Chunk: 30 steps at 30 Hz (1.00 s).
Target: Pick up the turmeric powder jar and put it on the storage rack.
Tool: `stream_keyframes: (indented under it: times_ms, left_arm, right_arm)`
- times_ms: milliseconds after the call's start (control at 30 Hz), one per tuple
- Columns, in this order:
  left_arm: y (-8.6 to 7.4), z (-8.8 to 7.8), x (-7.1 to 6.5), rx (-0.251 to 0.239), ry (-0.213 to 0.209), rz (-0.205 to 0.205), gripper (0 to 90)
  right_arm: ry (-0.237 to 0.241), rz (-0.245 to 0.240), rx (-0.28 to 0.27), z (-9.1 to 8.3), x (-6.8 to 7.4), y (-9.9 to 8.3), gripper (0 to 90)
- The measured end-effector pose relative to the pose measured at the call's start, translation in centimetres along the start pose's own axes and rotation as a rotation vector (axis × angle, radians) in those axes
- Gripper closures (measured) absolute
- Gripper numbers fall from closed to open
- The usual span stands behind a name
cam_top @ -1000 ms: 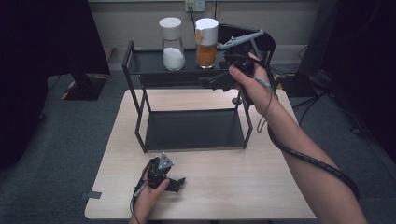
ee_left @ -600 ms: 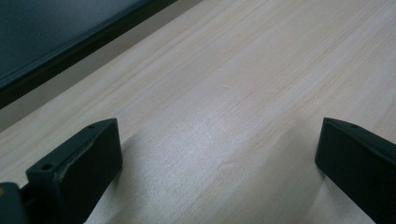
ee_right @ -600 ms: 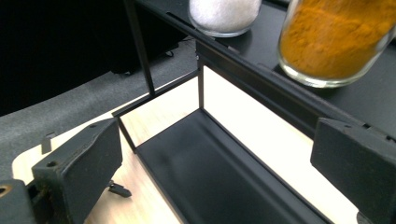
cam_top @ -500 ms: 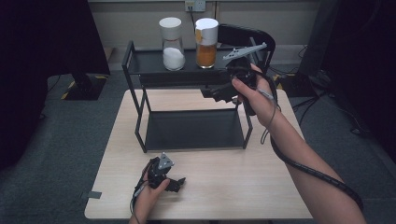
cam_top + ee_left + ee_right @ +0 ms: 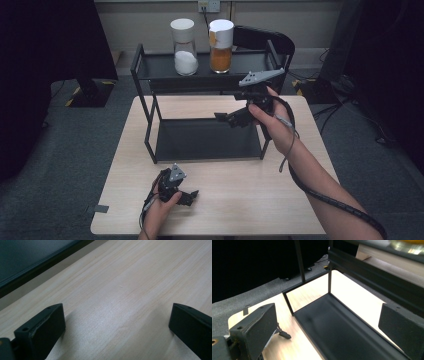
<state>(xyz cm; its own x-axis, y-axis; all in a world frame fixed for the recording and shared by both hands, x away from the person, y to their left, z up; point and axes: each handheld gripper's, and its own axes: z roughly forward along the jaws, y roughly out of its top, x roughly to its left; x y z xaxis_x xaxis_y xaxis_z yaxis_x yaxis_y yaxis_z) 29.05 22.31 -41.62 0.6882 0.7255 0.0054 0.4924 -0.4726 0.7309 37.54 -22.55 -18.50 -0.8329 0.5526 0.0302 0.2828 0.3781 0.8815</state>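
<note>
Our right gripper [image 5: 226, 119] hangs with jaws apart and empty in front of the rack [image 5: 150, 131]; the orange jar [image 5: 221, 46] and the white jar [image 5: 184, 47] stand on its far top shelf. Reaching up, we could clip the shelf edge or tip a jar. Our left gripper [image 5: 189, 196] rests with jaws spread on the near table [image 5: 260, 195].

We are seeing the black two-tier metal rack [image 5: 205, 140] standing on the pale wooden table [image 5: 240, 210]. On the rack's top shelf, the white-lidded glass jar of white powder [image 5: 184, 47] is standing just left of the white-lidded jar of orange powder [image 5: 221, 46].
</note>
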Motion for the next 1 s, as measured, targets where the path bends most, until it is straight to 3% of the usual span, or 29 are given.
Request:
stream_keyframes:
  times_ms: [233,533,1000]
  left_arm:
    - [0.0,0.0,0.0,0.0,0.0,0.0,0.1]
    - [0.0,0.0,0.0,-0.001,0.001,0.0,0.1]
    - [0.0,0.0,0.0,0.002,0.0,0.0,0.1]
  right_arm:
    - [0.029,0.011,0.019,0.7,-0.2,-2.7,1.1]
    - [0.031,0.015,0.026,1.4,-0.1,-6.3,1.1]
    - [0.063,0.079,0.067,3.3,-0.7,-13.2,1.1]
